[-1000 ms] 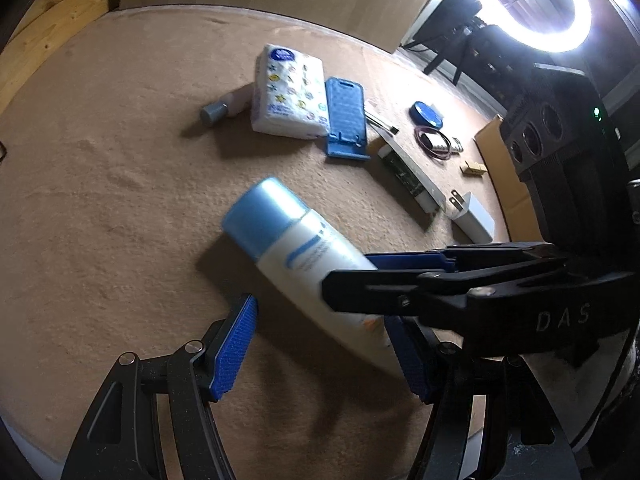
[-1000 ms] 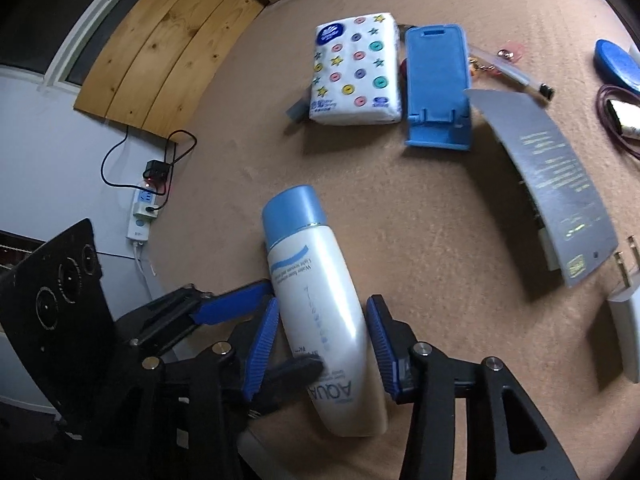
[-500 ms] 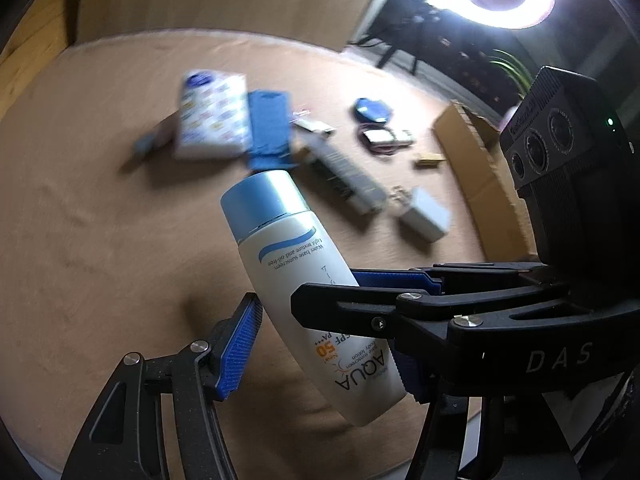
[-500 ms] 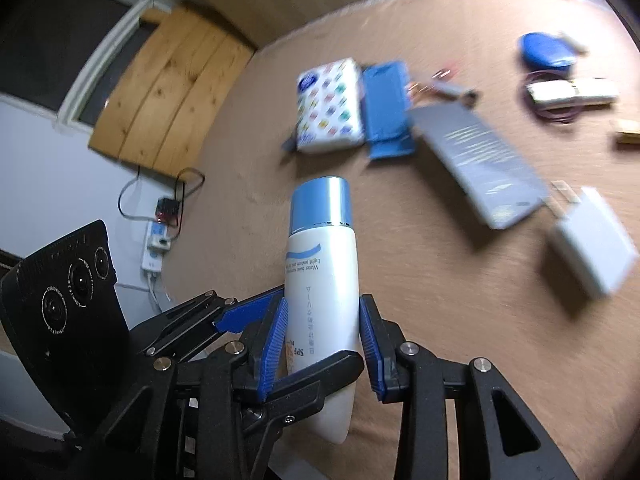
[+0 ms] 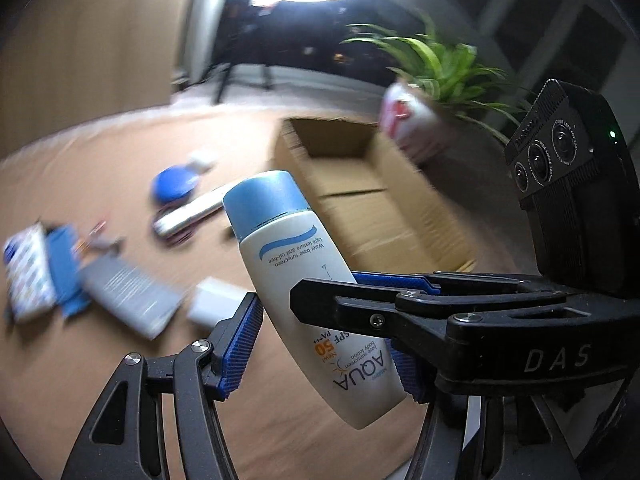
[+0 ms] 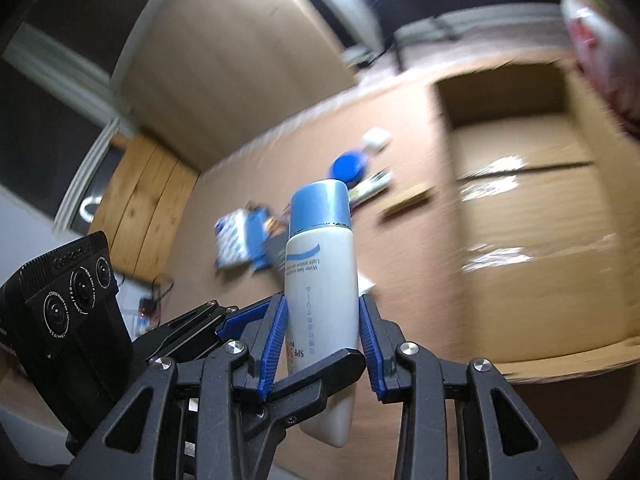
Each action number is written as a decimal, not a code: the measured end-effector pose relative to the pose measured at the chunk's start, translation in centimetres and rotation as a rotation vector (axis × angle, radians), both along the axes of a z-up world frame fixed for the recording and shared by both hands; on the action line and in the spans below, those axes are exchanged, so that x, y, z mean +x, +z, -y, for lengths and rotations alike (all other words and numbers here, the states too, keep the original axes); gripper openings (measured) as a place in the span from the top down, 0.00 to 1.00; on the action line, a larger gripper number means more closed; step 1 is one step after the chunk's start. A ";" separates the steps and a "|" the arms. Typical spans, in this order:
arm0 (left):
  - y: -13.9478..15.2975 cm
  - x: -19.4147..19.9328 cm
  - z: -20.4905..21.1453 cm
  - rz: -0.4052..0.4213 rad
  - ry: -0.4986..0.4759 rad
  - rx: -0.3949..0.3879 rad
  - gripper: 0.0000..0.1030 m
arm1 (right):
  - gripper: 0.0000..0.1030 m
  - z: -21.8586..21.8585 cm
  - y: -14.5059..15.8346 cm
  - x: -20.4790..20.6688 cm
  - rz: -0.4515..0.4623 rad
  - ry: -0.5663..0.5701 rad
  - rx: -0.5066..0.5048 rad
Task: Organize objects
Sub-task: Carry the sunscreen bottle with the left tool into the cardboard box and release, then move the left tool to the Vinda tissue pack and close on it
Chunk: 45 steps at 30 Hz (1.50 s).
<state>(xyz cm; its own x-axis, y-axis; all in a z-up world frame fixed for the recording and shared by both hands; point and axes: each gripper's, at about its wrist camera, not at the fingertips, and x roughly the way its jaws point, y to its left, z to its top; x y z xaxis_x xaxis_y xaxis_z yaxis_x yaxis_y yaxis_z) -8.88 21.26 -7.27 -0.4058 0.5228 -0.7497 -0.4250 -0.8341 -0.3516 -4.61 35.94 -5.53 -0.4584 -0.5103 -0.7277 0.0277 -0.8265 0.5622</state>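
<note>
while both ribbed blue jaws clamp it, smooth white sunscreen bottle (image 6: pixel 320 280), cardboard box (image 6: pixel 520 208) beside

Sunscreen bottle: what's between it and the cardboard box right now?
Right wrist view: between the sunscreen bottle and the cardboard box lies one small flat tan piece; otherwise bare table.
</note>
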 end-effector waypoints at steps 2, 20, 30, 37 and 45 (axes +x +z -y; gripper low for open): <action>0.4 -0.7 -2.7 -0.012 -0.032 0.009 0.38 | 0.68 -2.7 0.2 0.1 -0.006 -0.038 0.011; -0.1 -3.1 -13.0 -0.077 -0.132 -0.122 0.15 | 0.35 -10.1 0.6 0.0 -0.045 -0.233 0.214; -0.1 -3.2 -6.9 -0.042 -0.041 -0.123 0.15 | 0.35 -7.8 0.9 0.9 -0.042 -0.220 0.230; -0.5 -3.8 0.2 -0.002 0.073 -0.147 0.15 | 0.35 -4.7 1.1 1.5 -0.051 -0.187 0.249; -1.5 -5.7 10.5 0.052 0.252 -0.189 0.15 | 0.35 -1.2 0.4 2.3 -0.033 -0.151 0.238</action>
